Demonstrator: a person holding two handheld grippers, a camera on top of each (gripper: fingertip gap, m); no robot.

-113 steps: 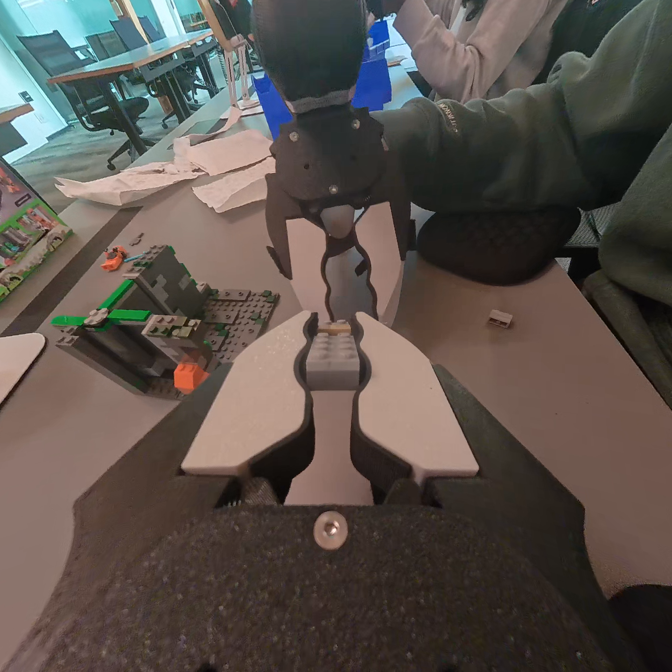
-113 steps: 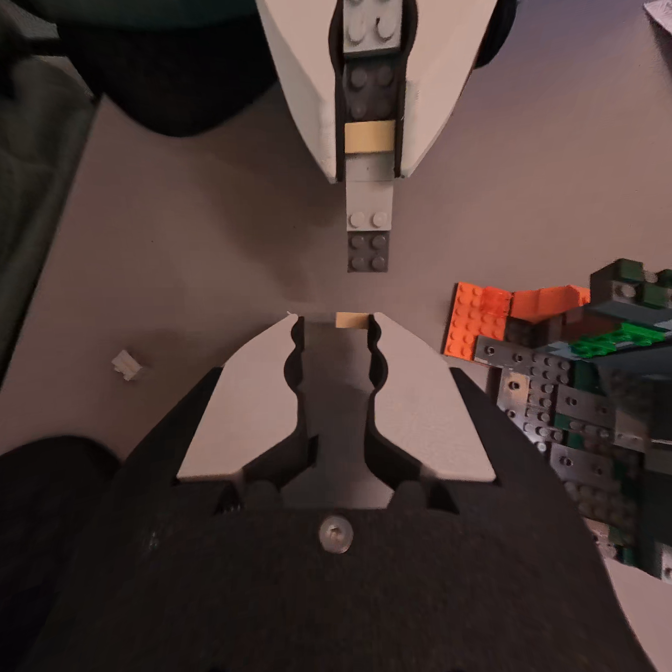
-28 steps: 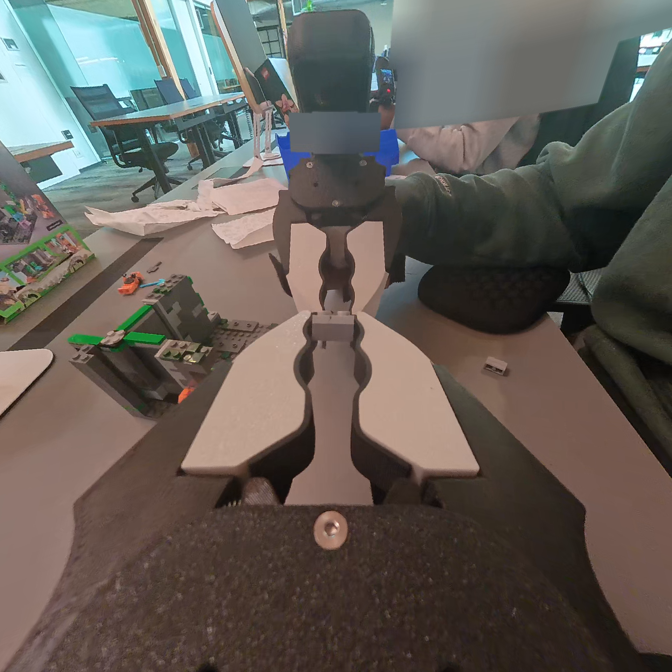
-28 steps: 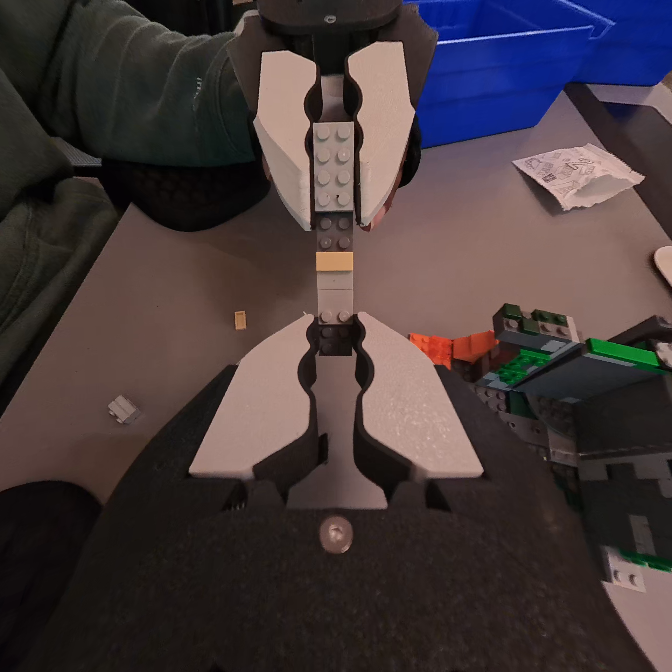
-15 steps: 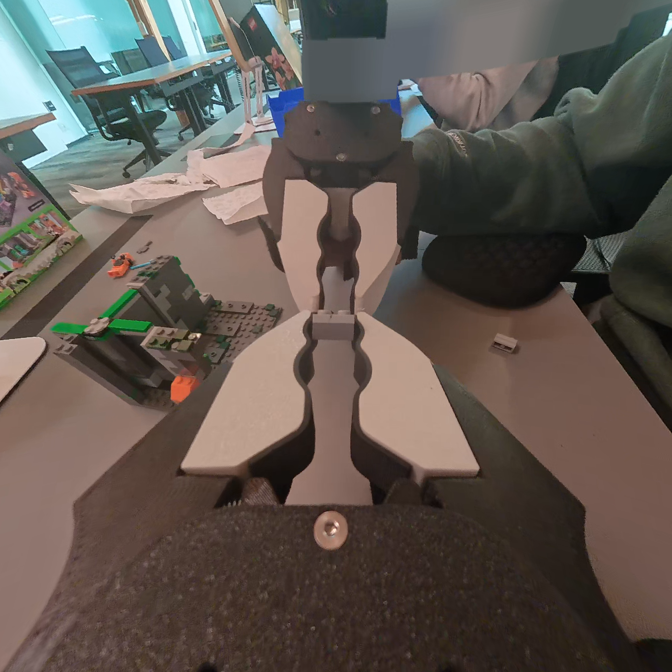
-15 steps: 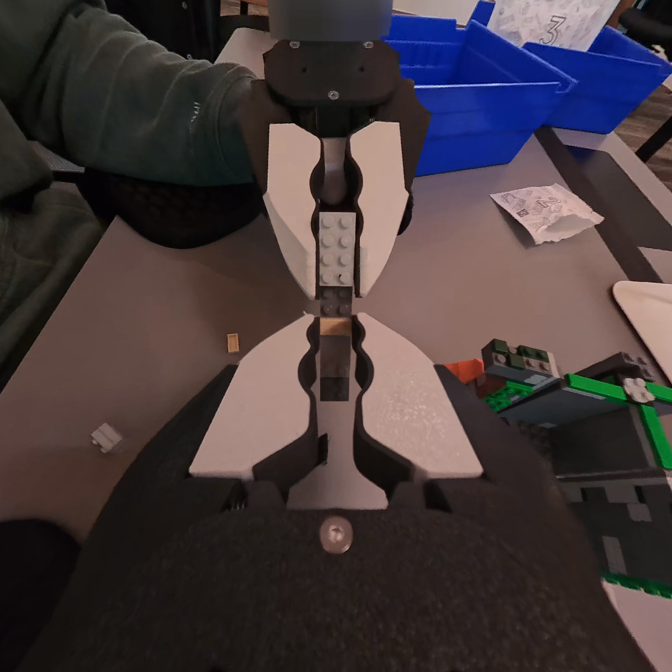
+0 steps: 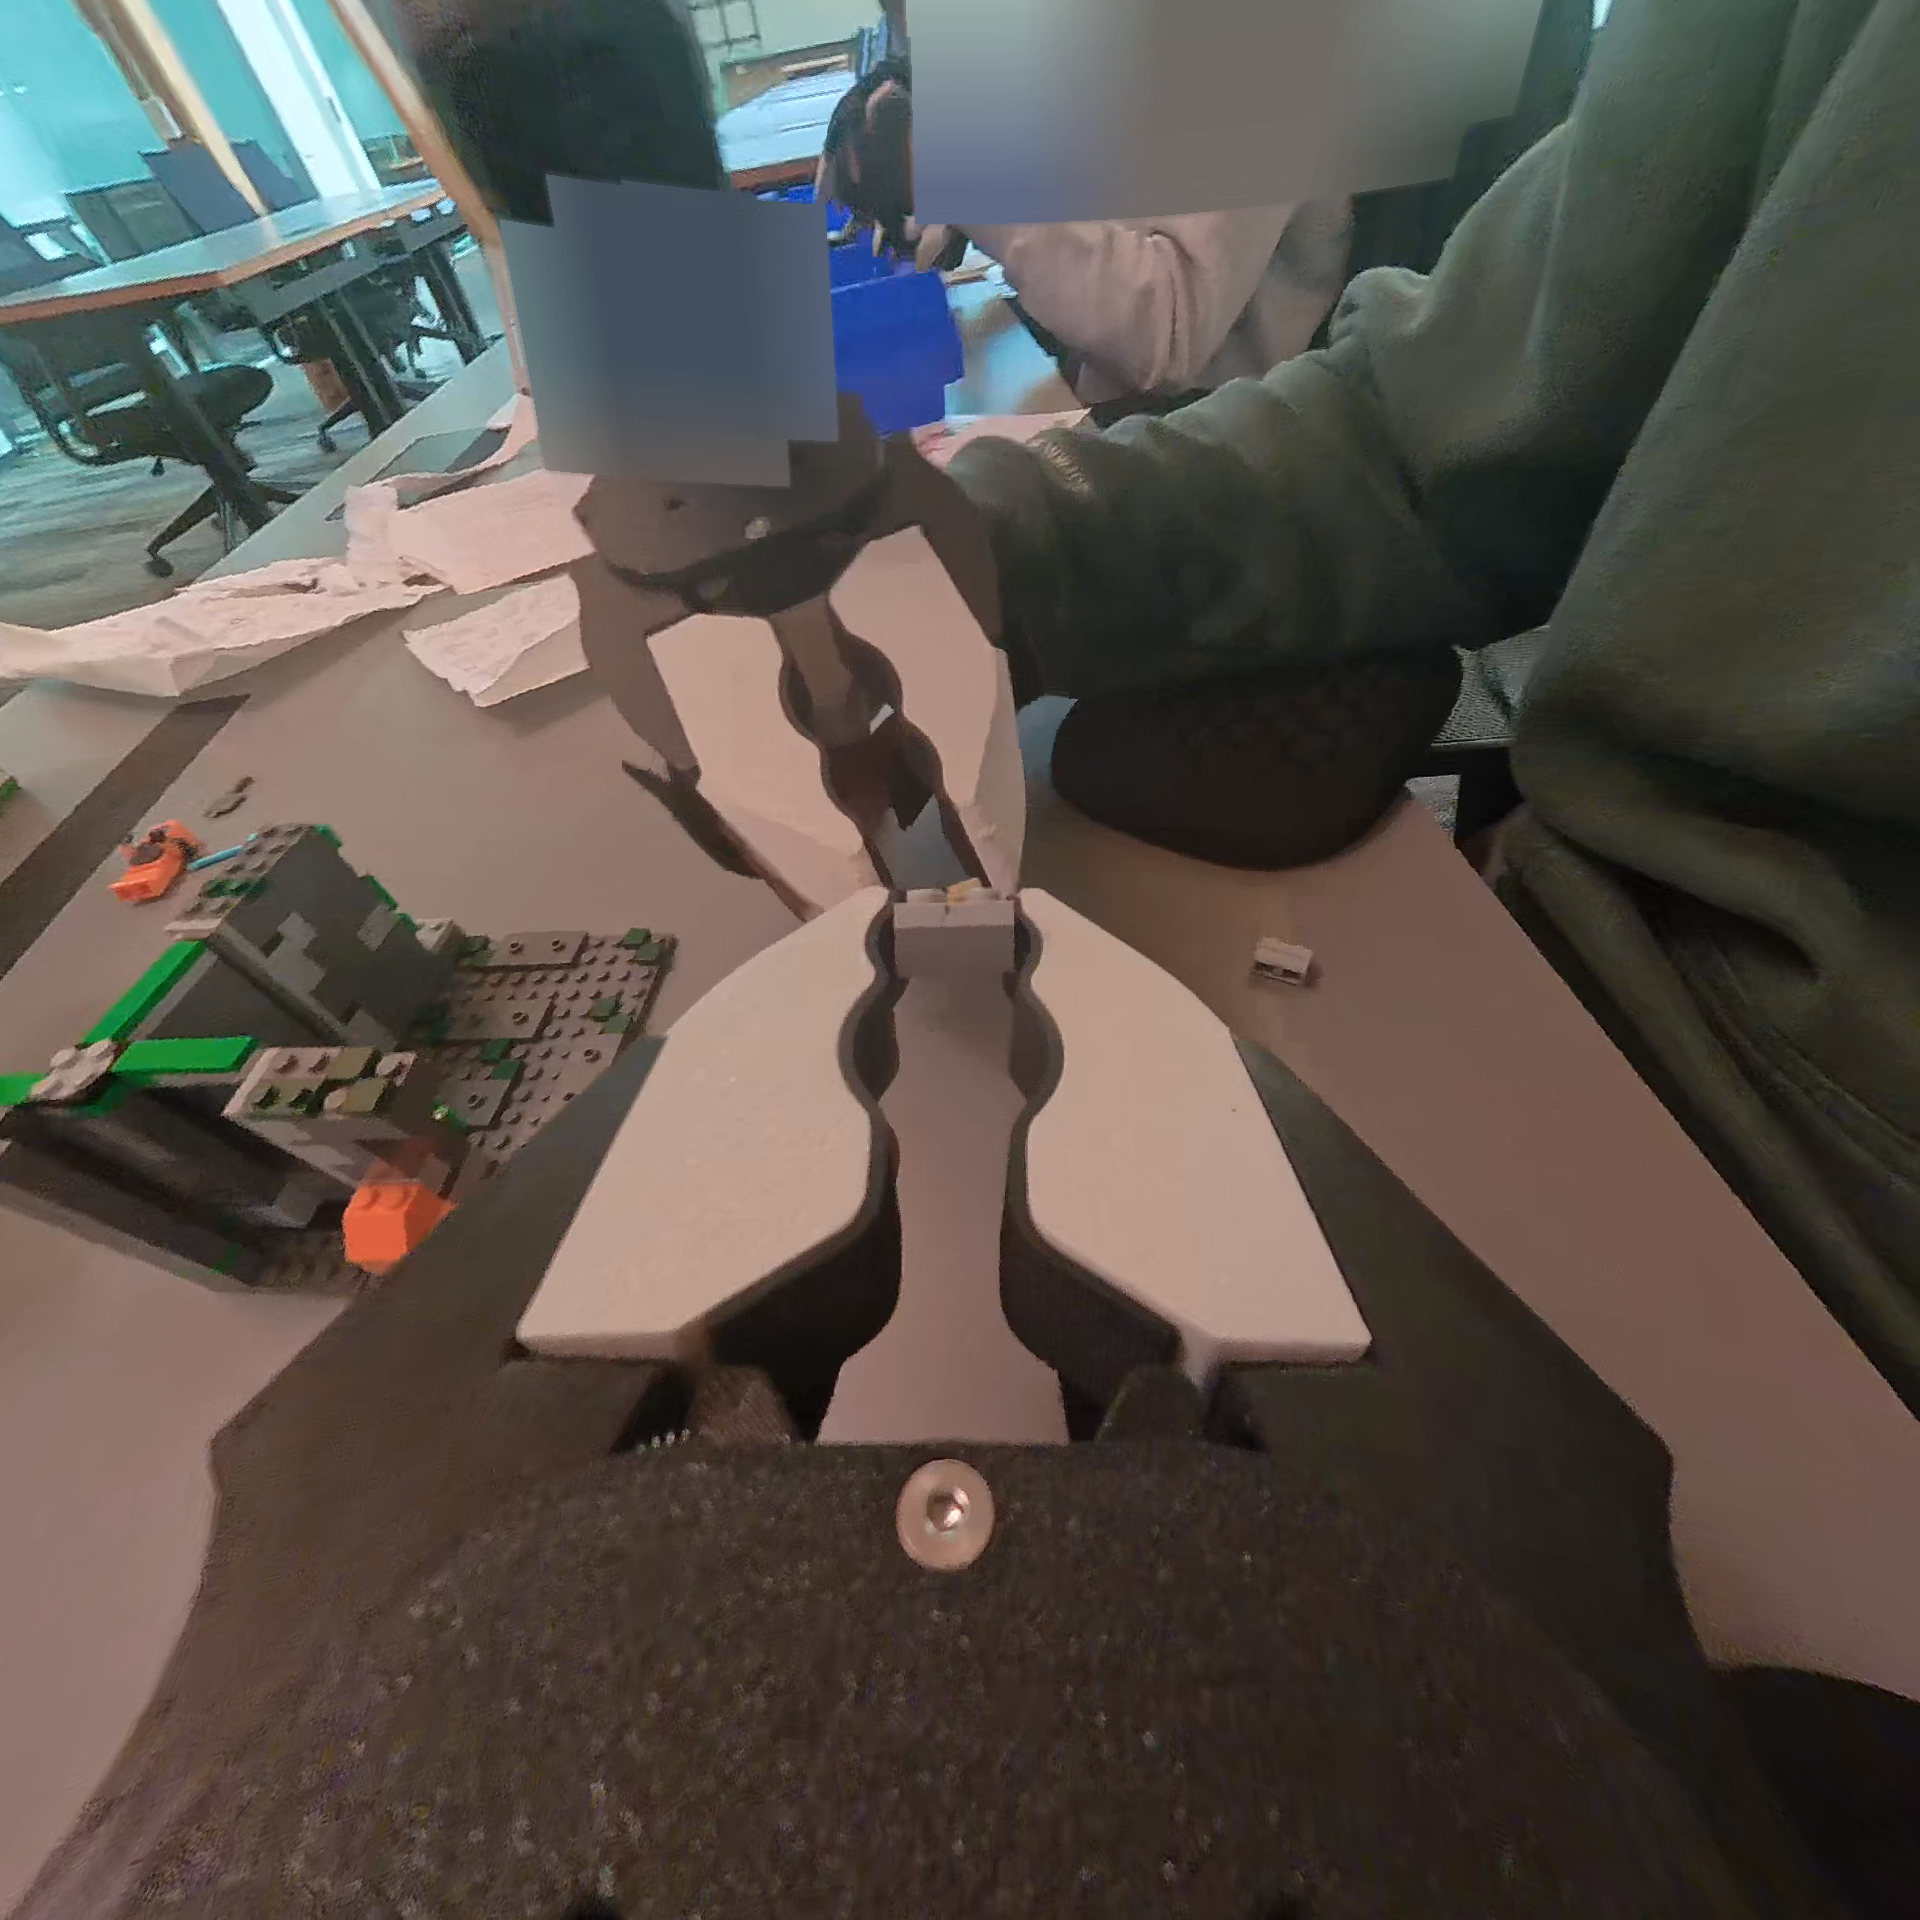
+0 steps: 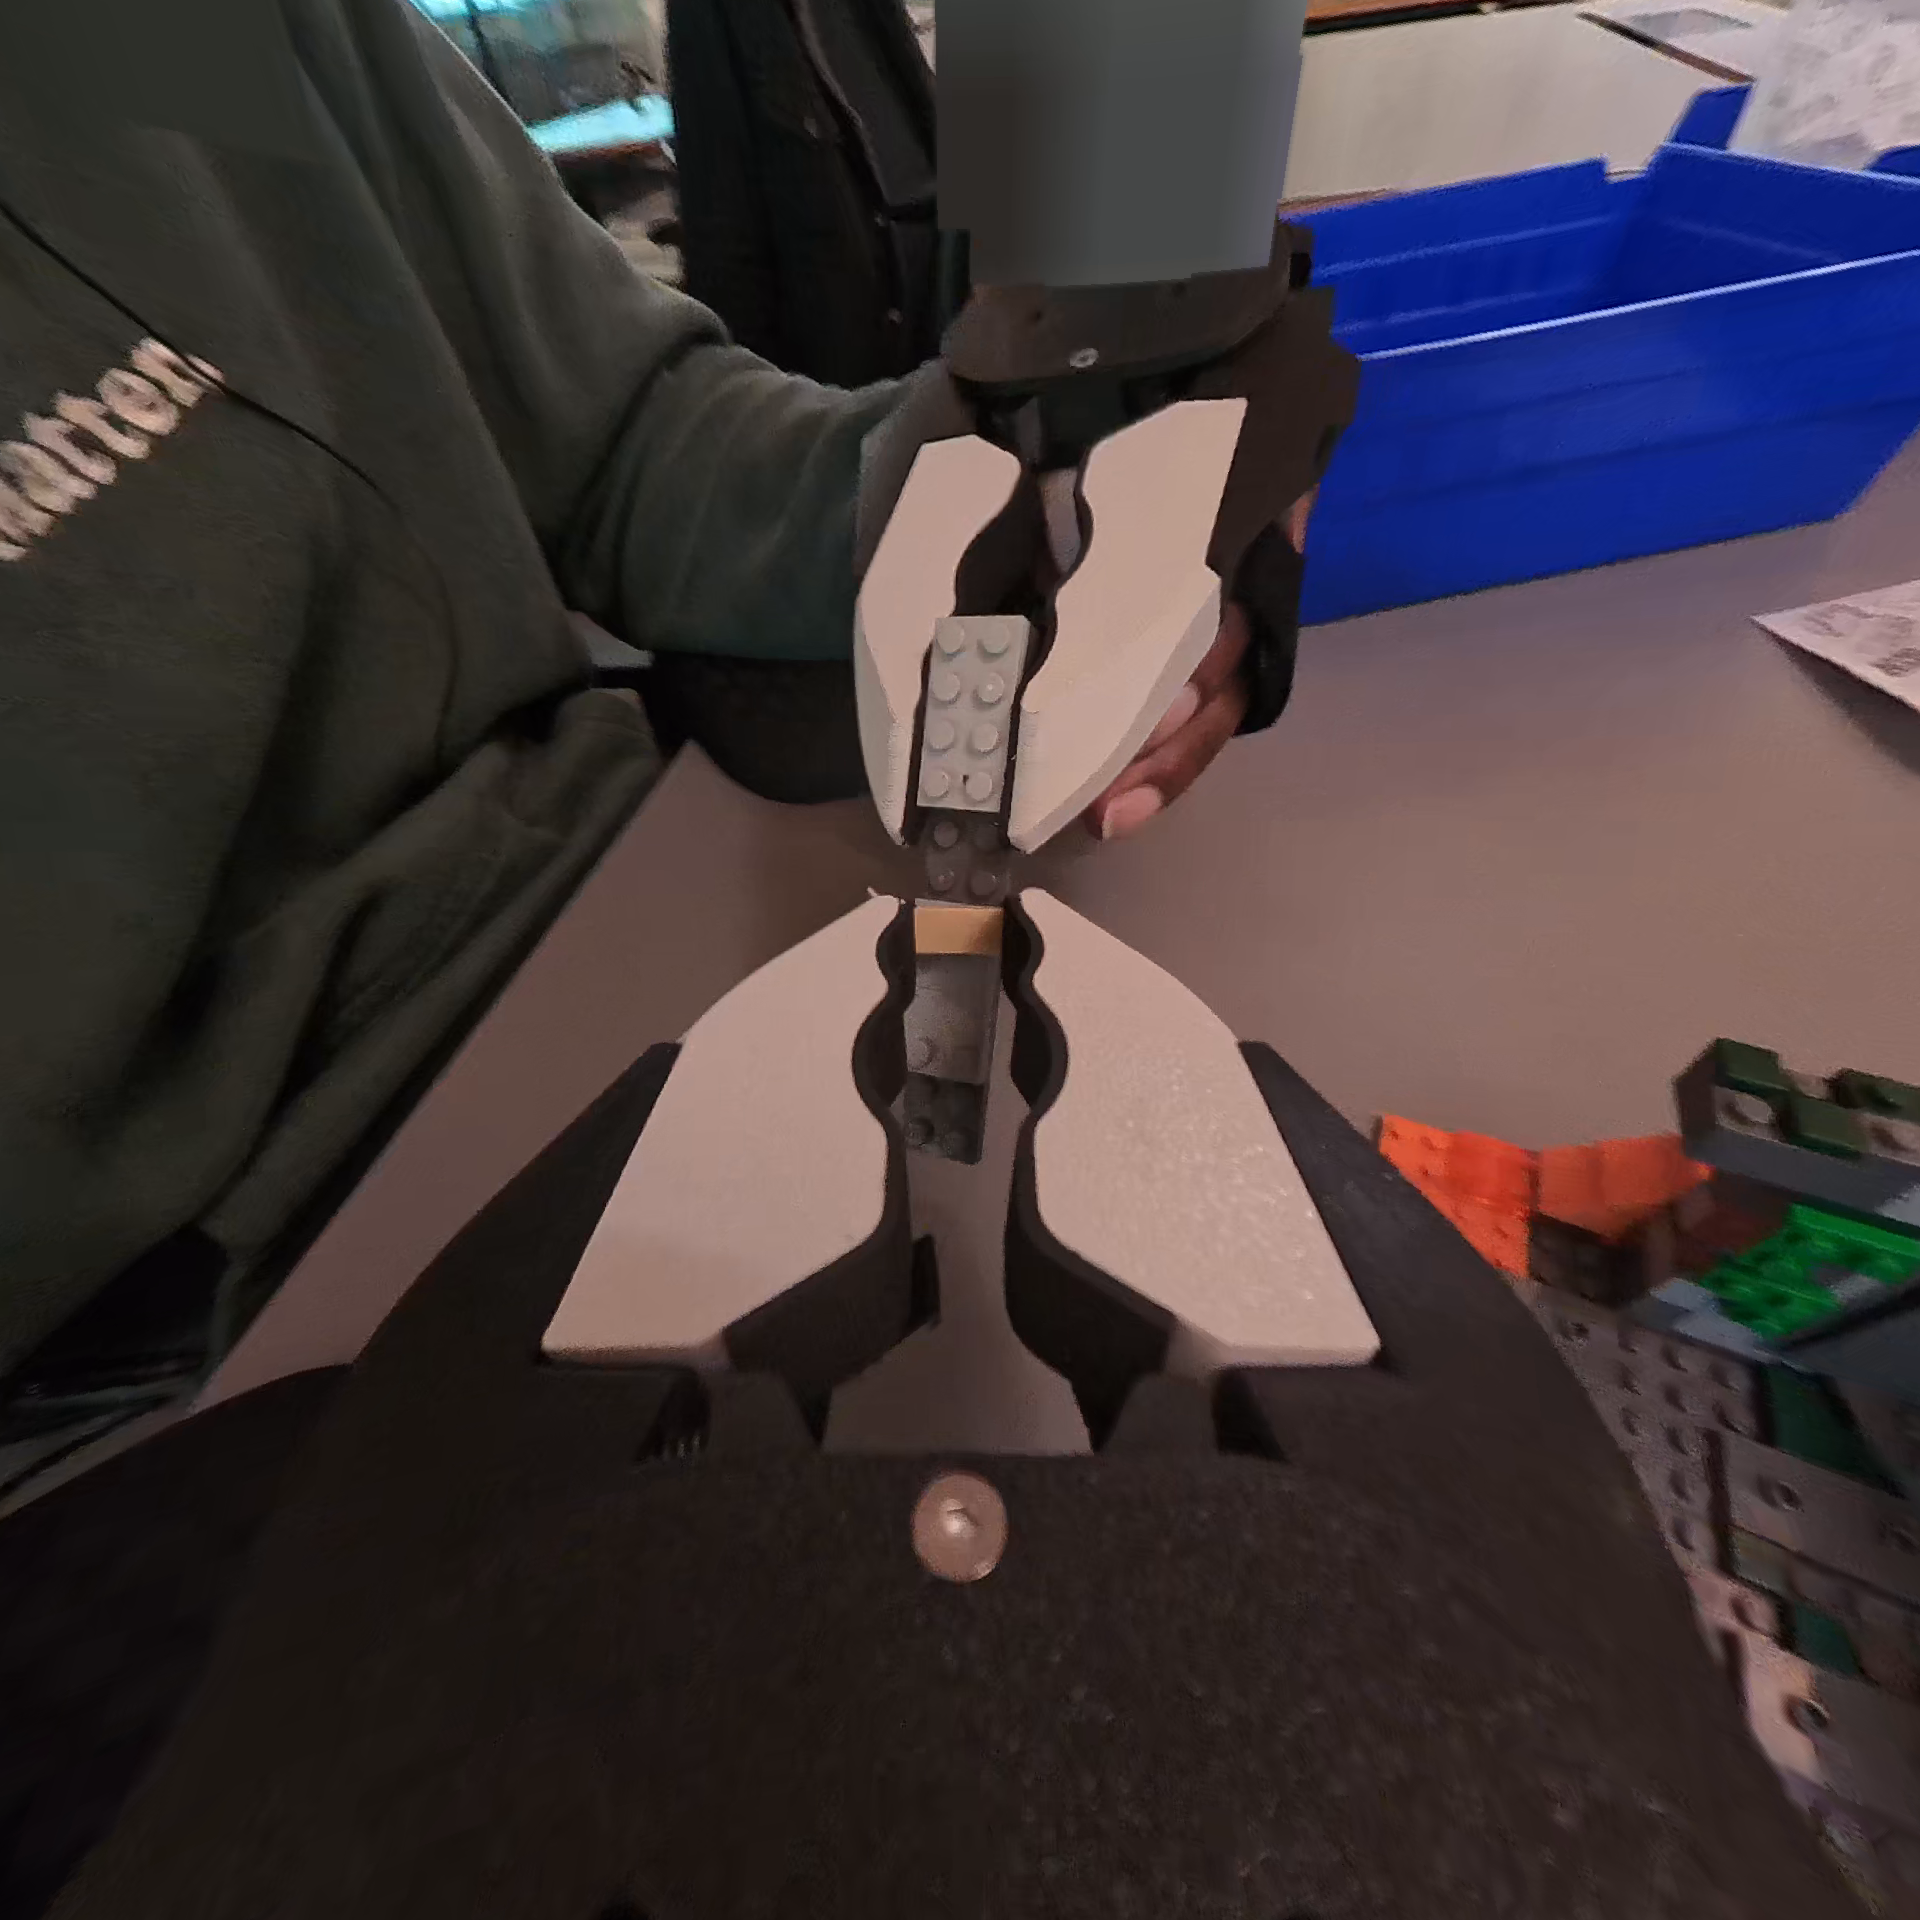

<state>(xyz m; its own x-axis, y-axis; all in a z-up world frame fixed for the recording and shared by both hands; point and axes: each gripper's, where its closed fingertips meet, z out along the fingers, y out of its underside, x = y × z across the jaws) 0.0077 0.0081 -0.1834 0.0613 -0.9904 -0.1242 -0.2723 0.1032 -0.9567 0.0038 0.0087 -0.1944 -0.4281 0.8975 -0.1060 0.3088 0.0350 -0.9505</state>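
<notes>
**Left wrist view and right wrist view: one brick strip clamped at both ends**

The flat grey table (image 7: 1351, 1195) carried everything in view. A person's dark green sweatshirt sleeve (image 8: 312, 727) reached in along its near edge. Deep blue plastic bins (image 8: 1610, 395) stood at the far side. Crumpled white paper sheets (image 7: 260, 623) lay well apart from the work.

A part-built model of grey, green and orange plastic bricks (image 7: 312, 987) sat on the table beside both tools. Neither tool touched it.

The left gripper (image 7: 954, 914) and the right gripper (image 8: 958, 914) faced each other nose to nose above the table, their tips almost meeting. Between them ran a brick strip of light grey, dark grey and tan plastic pieces (image 8: 971, 717).

The left gripper's claw was pinched on the light grey studded end of the strip. The right gripper's claw was closed on the opposite end, with the grey and dark pieces lying back between its fingers. The strip hung clear of the table, carried by the two tools alone.

A small flat tan tile (image 8: 956, 930) in the strip sat right at the right gripper's fingertips. Only a short dark grey studded section showed between the two noses.

A small loose light grey brick piece (image 7: 1285, 958) lay on the table near the left gripper, untouched.
</notes>
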